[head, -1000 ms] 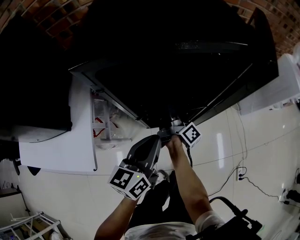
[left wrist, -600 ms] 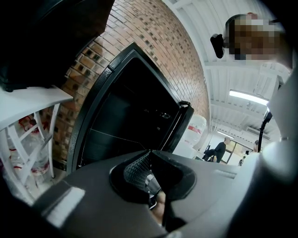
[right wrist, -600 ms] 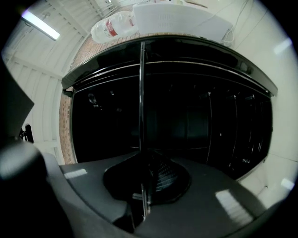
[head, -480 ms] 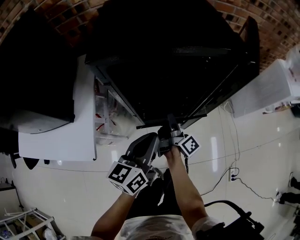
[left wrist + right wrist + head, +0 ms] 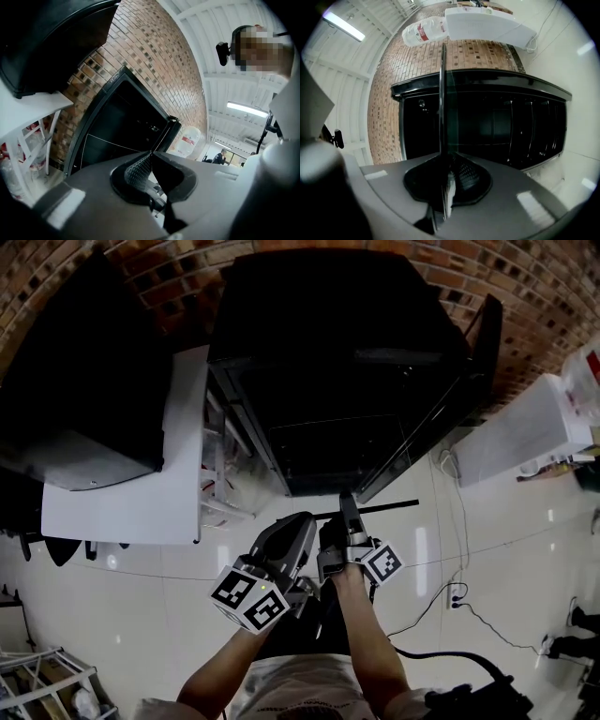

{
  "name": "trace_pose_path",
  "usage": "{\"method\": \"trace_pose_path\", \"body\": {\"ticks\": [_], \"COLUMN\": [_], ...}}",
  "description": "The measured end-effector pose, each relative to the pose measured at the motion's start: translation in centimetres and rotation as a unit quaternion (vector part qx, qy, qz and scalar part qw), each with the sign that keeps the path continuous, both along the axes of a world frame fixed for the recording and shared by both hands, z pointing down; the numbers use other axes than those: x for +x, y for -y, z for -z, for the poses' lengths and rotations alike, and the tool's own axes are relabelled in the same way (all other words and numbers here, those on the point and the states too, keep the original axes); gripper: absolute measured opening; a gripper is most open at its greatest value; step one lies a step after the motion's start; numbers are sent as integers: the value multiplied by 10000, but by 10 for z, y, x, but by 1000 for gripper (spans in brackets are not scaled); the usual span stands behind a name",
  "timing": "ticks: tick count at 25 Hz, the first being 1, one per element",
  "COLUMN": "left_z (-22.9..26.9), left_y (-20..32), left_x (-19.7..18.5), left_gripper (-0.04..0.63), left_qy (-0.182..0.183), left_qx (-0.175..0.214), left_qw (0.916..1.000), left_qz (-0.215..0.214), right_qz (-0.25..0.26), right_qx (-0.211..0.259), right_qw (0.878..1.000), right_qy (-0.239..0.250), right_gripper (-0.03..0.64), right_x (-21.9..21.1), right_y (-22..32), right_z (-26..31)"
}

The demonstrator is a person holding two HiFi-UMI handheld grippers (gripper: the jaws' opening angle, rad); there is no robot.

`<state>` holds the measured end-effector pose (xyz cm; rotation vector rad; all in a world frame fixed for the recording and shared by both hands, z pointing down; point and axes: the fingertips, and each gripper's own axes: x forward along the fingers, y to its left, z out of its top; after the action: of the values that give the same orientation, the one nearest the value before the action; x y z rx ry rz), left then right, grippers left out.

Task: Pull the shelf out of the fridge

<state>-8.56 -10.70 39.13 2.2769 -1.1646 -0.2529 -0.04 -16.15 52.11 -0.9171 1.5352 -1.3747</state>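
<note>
The black fridge point(image 5: 347, 381) stands open against the brick wall, also in the right gripper view point(image 5: 497, 122) and the left gripper view point(image 5: 122, 126). The shelf point(image 5: 380, 508) is a thin dark-edged pane, seen edge-on as a bar just in front of the fridge's opening. My right gripper point(image 5: 343, 514) is shut on its near edge; in the right gripper view the shelf point(image 5: 443, 93) runs straight up from between the jaws of the right gripper point(image 5: 447, 174). My left gripper point(image 5: 306, 521) hangs beside it, left of the shelf; in its own view the left gripper point(image 5: 151, 159) is shut on nothing.
A white table point(image 5: 131, 493) stands left of the fridge with a dark bulky thing point(image 5: 75, 399) on it. A white cabinet point(image 5: 520, 432) stands at the right. Cables point(image 5: 450, 601) lie on the glossy floor. A white rack point(image 5: 47, 681) sits bottom left.
The shelf has slid out of the fridge with my right gripper, which has drawn back toward me. The left gripper has drawn back alongside it.
</note>
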Motion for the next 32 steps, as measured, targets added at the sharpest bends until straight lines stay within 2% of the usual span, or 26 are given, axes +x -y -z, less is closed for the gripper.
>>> {"method": "trace_pose_path", "body": {"ticks": [6,12,16,22,32], "left_z": [21,49,65,70,70], "left_y": [-44,-73,-86,-96,-92], "left_x": [-18,-39,-38,-26,-25], "left_gripper": [-8,-11,-15,-15,-15], "left_qy": [-260,-393,-507,-596,-549], "left_qx": [-64,151,283,330,332], "left_qw": [9995,9985,9977,9974,9977], "left_qz": [142,341,338,242,231], "right_qz": [93,135,185,256,255], "right_qx": [149,346,402,609,523], "right_qw": [9998,9993,9990,9978,9983], "right_qy": [19,30,2,-100,36], "right_gripper": [22,23,25,25,25], "right_x": [9,23,28,31,29], "right_y": [-47,-85,-106,-111,-104], "right_z": [35,73,90,103,99]}}
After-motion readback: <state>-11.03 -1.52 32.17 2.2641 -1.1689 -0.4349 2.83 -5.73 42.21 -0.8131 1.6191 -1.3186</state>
